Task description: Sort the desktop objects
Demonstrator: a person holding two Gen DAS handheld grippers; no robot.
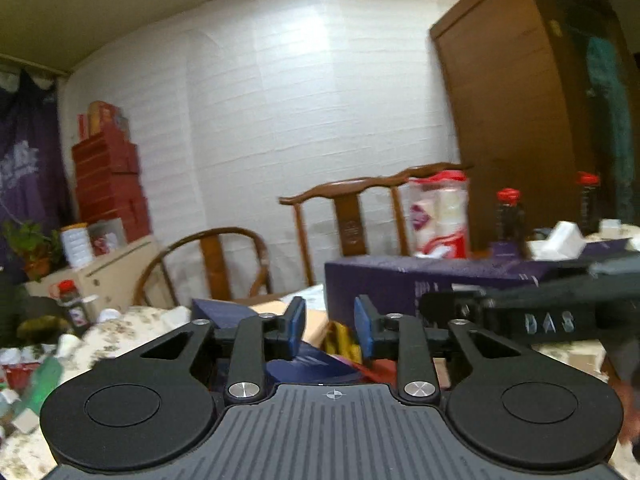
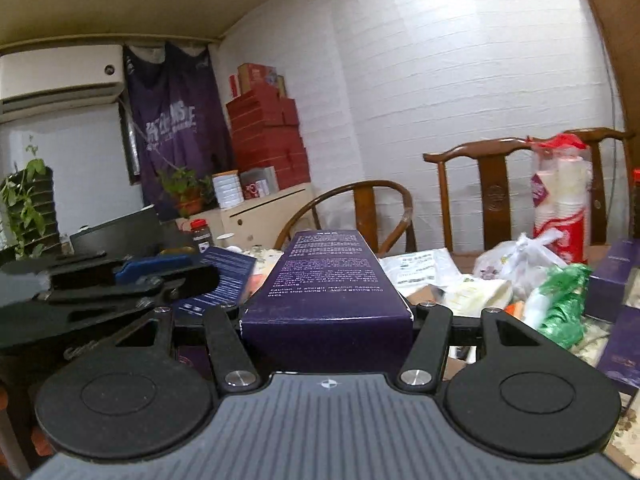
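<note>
Cluttered tabletop (image 2: 436, 258) under everything. Held lengthwise above it in the right tongs (image 2: 326, 312), clenched on its sides: purple box (image 2: 326, 280), white print partly legible, "Caution: if allergic reaction happens". Left tongs (image 1: 329, 328) released, blue pads apart, nothing between. "DAS" on right tongs' body.

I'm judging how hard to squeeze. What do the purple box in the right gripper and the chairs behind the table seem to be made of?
Purple box: looks like thin printed cardboard, smooth with a slight sheen; sharp folded edges, white print, a pale scuff at one corner. It probably dents easily.

Chairs: apparently dark varnished wood; reddish-brown gloss, a carved back splat.
</note>
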